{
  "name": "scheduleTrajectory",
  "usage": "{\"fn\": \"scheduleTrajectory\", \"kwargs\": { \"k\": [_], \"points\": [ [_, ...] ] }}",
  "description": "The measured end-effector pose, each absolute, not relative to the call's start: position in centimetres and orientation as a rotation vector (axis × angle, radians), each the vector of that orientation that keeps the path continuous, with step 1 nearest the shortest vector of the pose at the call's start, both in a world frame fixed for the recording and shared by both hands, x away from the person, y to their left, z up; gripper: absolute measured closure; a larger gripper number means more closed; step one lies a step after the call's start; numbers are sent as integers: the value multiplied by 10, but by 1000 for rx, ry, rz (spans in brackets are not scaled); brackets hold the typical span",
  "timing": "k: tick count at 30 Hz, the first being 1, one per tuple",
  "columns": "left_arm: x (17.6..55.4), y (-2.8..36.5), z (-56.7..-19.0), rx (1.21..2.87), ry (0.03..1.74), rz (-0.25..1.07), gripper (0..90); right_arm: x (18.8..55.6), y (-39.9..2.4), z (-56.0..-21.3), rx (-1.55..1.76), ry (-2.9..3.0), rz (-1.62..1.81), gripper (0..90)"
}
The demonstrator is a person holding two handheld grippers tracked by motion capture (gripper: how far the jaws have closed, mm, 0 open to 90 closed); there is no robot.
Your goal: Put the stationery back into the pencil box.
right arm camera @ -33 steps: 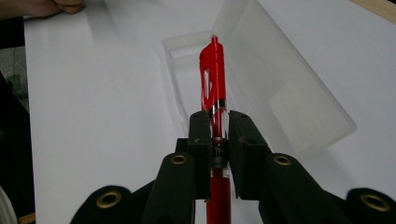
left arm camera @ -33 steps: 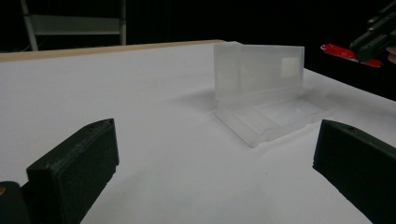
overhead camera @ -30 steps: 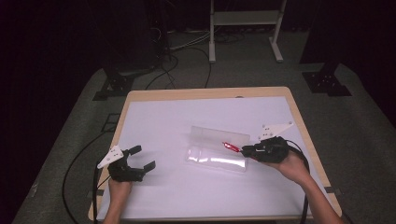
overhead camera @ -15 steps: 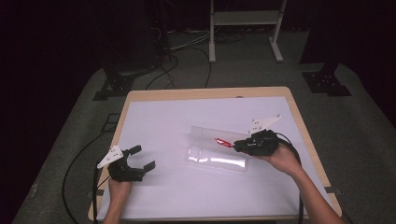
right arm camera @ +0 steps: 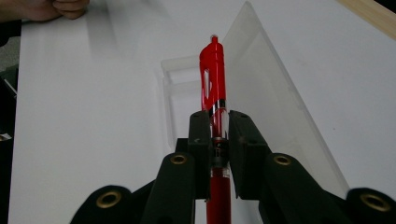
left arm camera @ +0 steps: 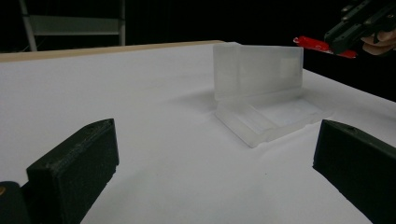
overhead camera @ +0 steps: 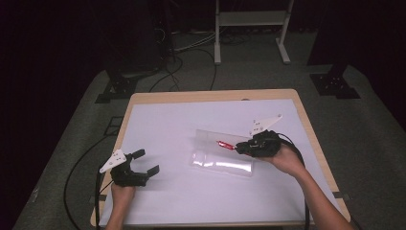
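Nearest, the left gripper (overhead camera: pixel 139 167) rests on the white table (overhead camera: pixel 167 124), jaws spread and empty. Beyond, the right gripper (right arm camera: pixel 217 133) clamps a red pen (right arm camera: pixel 213 70) above the open clear plastic case (overhead camera: pixel 222 153); lowering it into the tray seems next.

A wooden table (overhead camera: pixel 210 97) carries a white sheet (overhead camera: pixel 167 129), on which an open clear plastic case (overhead camera: pixel 221 162) lies.

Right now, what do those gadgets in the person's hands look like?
Each hand-held gripper, left and right, is black with two blocky jaws, brass-coloured screw fittings and a pale three-cornered plate on top. A black cable trails from each. The forearms are bare, with no sleeves visible.
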State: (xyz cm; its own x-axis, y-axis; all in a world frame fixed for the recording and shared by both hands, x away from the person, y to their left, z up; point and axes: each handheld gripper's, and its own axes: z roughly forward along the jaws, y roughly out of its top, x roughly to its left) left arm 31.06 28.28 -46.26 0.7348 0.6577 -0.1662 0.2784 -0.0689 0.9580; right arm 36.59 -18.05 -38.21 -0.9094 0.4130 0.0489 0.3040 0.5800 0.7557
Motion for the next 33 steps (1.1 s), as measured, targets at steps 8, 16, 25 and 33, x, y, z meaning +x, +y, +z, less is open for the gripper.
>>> {"fn": "scheduleTrajectory", "kwargs": {
  "k": [8, 16, 25, 33],
  "points": [
    [311, 283, -463, 1652, 759, 368, 0, 373, -175, -387, 606, 2693, 1232, 790],
    [311, 283, -463, 1651, 759, 368, 0, 380, -167, -393, 596, 2715, 1218, 790],
    [311, 283, -463, 1651, 759, 367, 0, 385, -160, -400, 587, 2739, 1208, 790],
    [311, 283, -463, 1651, 760, 366, 0, 388, -157, -405, 590, 2752, 1209, 790]
  ]
}}
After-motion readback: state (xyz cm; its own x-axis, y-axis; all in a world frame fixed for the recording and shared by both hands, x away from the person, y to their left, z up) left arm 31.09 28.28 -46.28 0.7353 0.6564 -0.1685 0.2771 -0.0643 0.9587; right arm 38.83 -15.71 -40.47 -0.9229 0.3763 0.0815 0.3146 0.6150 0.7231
